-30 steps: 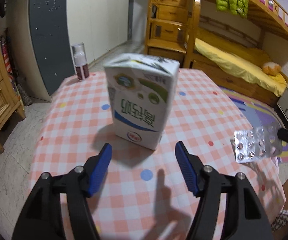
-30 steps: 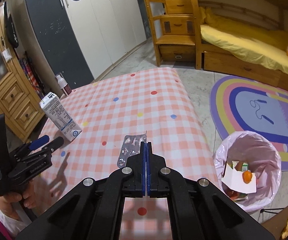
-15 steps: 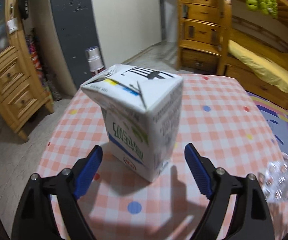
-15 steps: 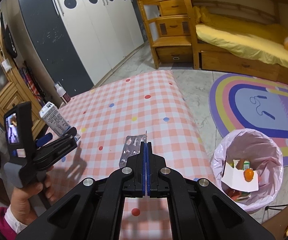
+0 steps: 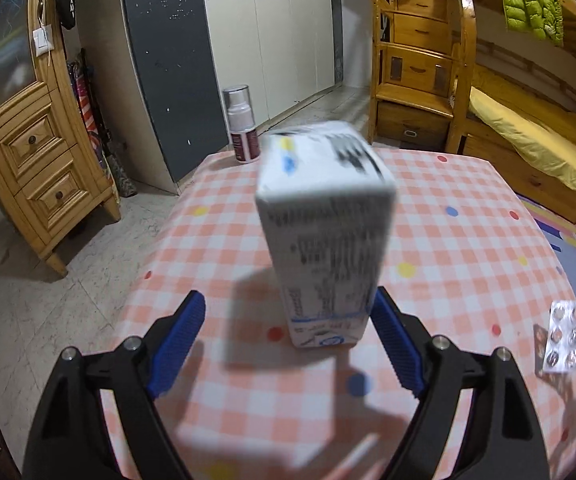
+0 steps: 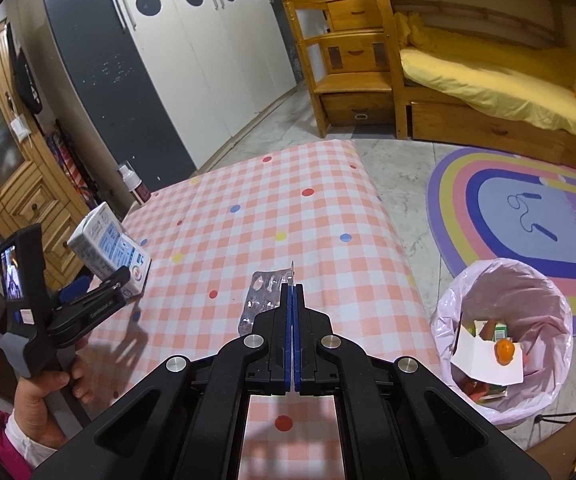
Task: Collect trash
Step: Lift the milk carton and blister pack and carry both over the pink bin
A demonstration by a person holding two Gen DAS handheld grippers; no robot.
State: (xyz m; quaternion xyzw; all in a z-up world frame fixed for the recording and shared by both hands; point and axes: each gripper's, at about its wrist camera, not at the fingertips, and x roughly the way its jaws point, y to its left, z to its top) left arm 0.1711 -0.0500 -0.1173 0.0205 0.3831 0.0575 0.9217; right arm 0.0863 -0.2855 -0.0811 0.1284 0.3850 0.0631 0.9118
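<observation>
Two grippers were ours: nearest us, the right gripper (image 6: 291, 286) was clamped tight on the edge of a foil blister pack (image 6: 262, 300), held over the checked tablecloth (image 6: 272, 216). Farther out, the left gripper (image 5: 288, 320) had just been opening, its jaws wide about the foot of a milk carton (image 5: 323, 232) standing on the cloth, whether touching we could not tell. Beyond, a spray bottle (image 5: 242, 124) stood at the table's far edge, and the pink-lined bin (image 6: 503, 336) sat on the floor beside the table.
</observation>
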